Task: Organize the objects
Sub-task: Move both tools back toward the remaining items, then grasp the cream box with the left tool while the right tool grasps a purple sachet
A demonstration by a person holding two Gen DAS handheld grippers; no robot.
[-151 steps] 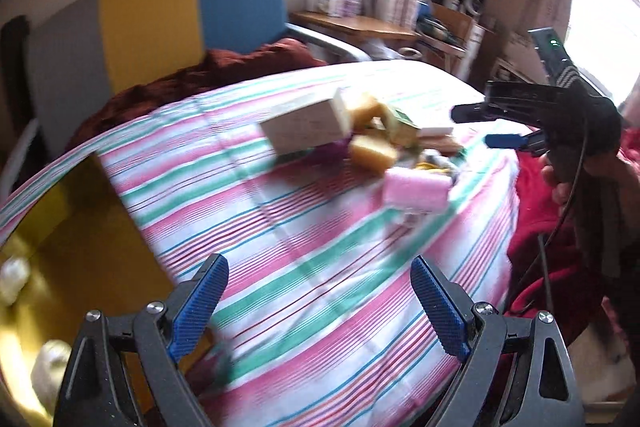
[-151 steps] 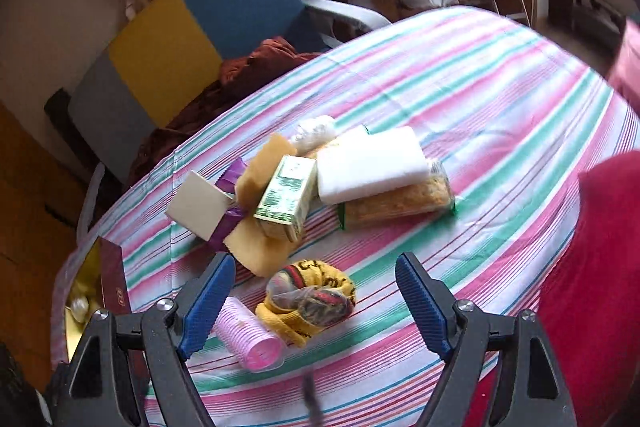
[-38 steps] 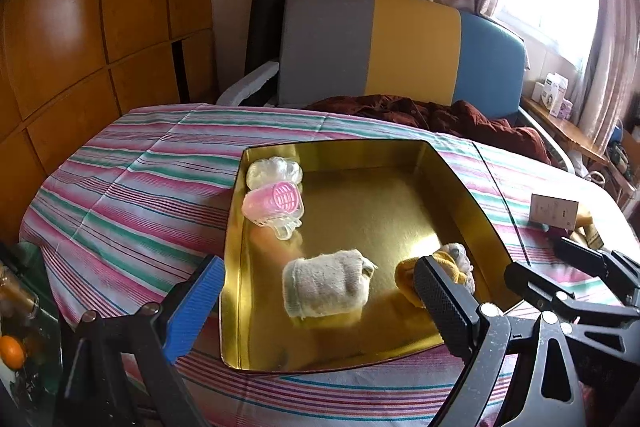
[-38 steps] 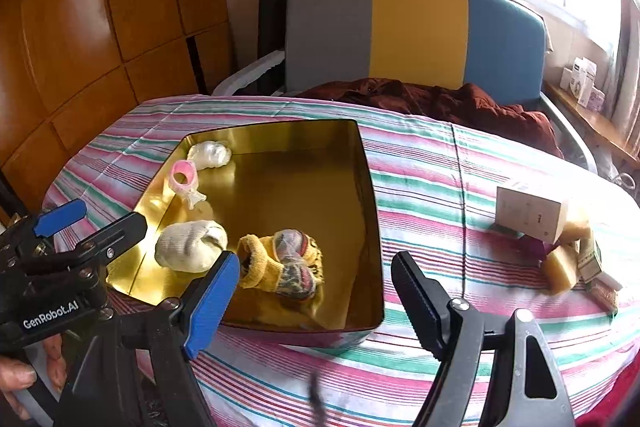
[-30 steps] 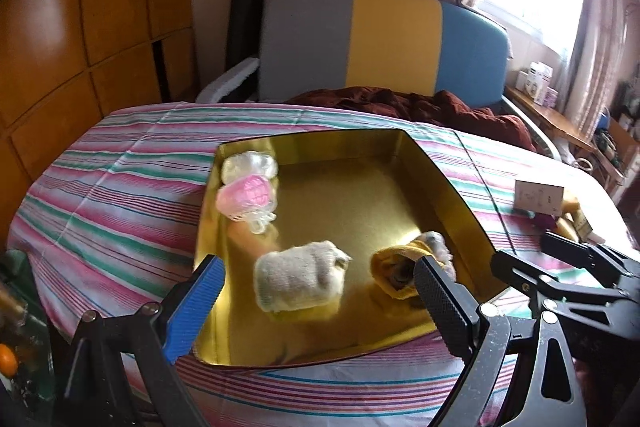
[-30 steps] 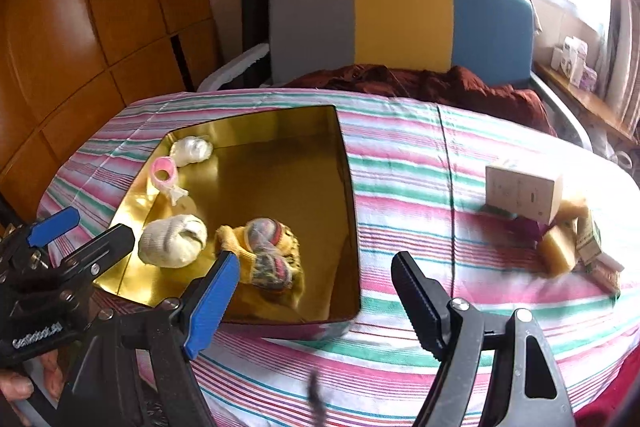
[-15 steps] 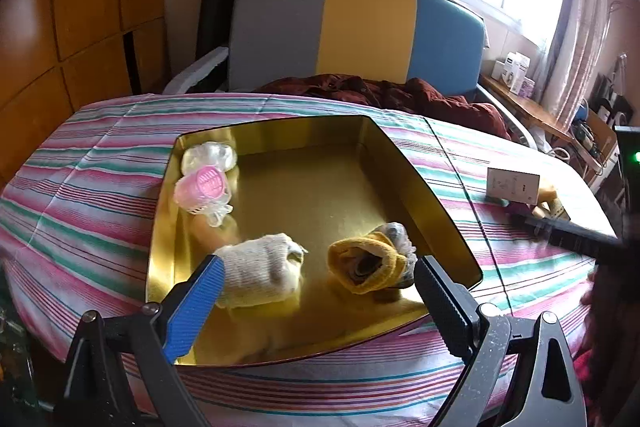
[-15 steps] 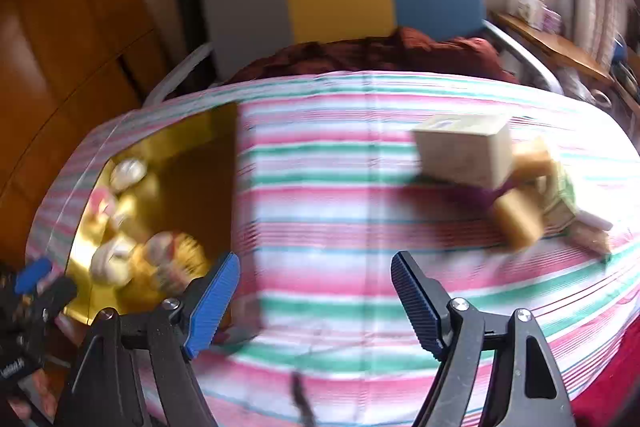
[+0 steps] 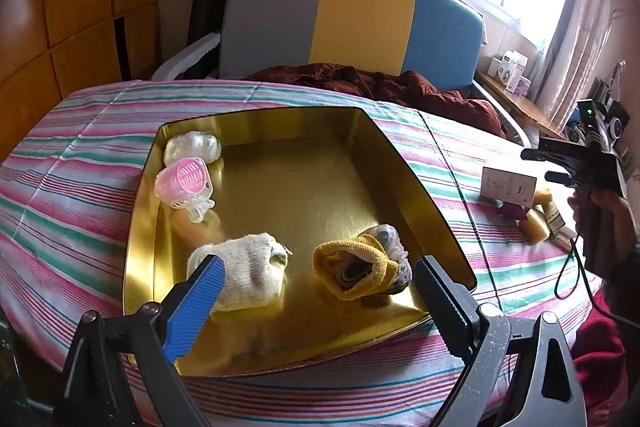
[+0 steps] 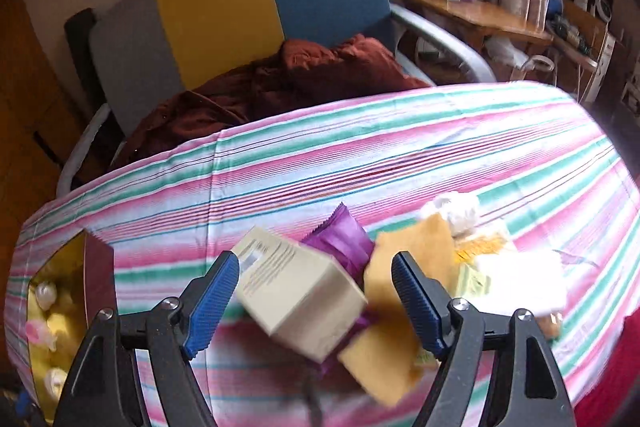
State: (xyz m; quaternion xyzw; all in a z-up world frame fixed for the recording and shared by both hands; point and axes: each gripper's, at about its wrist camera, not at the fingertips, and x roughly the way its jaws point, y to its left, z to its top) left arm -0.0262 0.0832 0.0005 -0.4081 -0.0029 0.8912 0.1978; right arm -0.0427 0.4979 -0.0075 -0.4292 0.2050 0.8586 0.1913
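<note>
A gold tray (image 9: 416,187) lies on the striped tablecloth and holds a white sock roll (image 9: 248,275), a yellow sock roll (image 9: 360,267), a pink hair roller (image 9: 184,183) and a white puff (image 9: 192,147). My left gripper (image 9: 320,307) is open and empty above the tray's near edge. My right gripper (image 10: 316,303) is open over a pile on the cloth, its jaws either side of a beige box (image 10: 296,303). A purple packet (image 10: 340,239) and yellow sponges (image 10: 404,259) lie by the box. The right gripper also shows in the left wrist view (image 9: 568,167).
A grey, yellow and blue chair (image 9: 344,23) with a dark red cloth (image 10: 288,79) stands behind the table. A white pad (image 10: 520,283) and a white wad (image 10: 460,211) lie at the pile's right. The tray's corner (image 10: 96,267) shows at the right wrist view's left.
My right gripper has swung away from the tray to the pile and now hangs over the beige box. My left gripper has drifted slightly over the tray's near edge.
</note>
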